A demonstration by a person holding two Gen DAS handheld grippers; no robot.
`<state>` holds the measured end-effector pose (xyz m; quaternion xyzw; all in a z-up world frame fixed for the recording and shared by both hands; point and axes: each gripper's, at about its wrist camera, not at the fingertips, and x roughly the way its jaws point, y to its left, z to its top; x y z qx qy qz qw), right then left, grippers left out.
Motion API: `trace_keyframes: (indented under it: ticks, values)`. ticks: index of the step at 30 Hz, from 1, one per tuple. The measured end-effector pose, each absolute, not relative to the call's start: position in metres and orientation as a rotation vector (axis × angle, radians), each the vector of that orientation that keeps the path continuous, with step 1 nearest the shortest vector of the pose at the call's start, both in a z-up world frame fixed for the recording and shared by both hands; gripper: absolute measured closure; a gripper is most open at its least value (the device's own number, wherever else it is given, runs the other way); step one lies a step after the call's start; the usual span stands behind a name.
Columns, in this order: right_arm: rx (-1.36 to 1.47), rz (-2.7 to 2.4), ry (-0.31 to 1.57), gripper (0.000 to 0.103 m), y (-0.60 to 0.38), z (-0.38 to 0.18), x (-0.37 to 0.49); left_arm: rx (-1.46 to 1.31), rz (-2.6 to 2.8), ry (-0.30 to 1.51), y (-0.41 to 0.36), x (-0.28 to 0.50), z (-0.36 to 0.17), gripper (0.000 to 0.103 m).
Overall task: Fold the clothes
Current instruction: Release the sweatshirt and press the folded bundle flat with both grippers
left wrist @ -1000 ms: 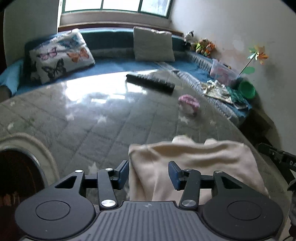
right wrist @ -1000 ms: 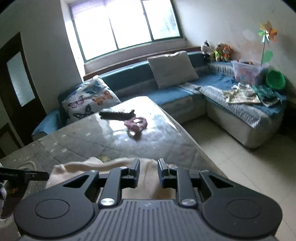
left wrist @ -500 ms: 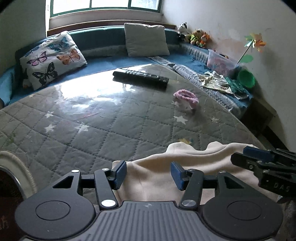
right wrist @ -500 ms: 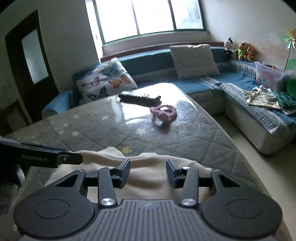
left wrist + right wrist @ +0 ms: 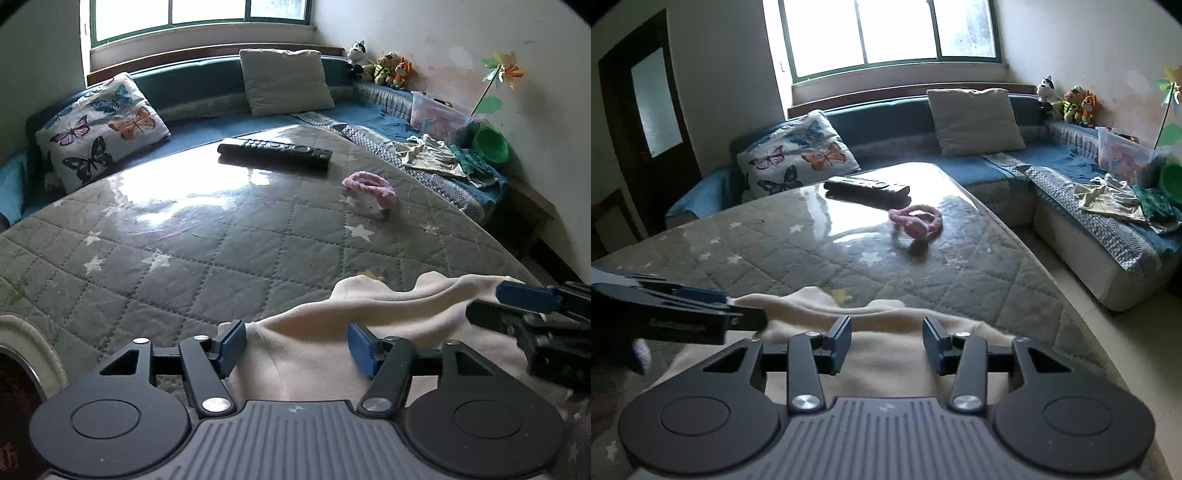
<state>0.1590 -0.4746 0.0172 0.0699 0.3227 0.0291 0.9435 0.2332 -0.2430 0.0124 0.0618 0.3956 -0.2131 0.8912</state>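
Only the right wrist view shows a door point(image 5: 646, 122).

Remote point(image 5: 274, 152) behind headband point(image 5: 369, 184), garment point(image 5: 388, 314) nearest.

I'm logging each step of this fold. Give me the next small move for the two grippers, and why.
Probably lower both and close on the cream garment's near edge: the left gripper and right gripper are open above it, holding nothing, and it lies rumpled on the quilted table.
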Motion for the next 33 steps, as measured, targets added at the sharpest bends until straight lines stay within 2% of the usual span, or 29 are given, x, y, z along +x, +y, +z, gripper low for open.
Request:
trace_keyframes:
  ticks: [5, 16, 26, 27, 29, 33]
  values:
    - [0.132, 0.090, 0.643, 0.047, -0.468, 0.023, 0.133, 0.147, -0.438, 0.789, -0.240, 0.214, 0.018, 0.021]
    - [0.126, 0.103, 0.657, 0.036, -0.459, 0.014, 0.079, 0.154, -0.421, 0.777, -0.230, 0.181, 0.016, 0.004]
    - [0.131, 0.066, 0.691, 0.032, -0.461, -0.001, 0.062, 0.181, -0.391, 0.775, -0.222, 0.164, 0.009, 0.001]
    - [0.132, 0.067, 0.689, 0.031, -0.461, 0.000, 0.061, 0.182, -0.389, 0.776, -0.221, 0.164, 0.009, 0.001]
    - [0.131, 0.072, 0.681, 0.021, -0.459, 0.001, 0.059, 0.184, -0.388, 0.773, -0.219, 0.161, 0.008, 0.000]
    - [0.122, 0.063, 0.667, 0.016, -0.454, 0.003, 0.055, 0.185, -0.386, 0.771, -0.216, 0.156, 0.008, 0.000]
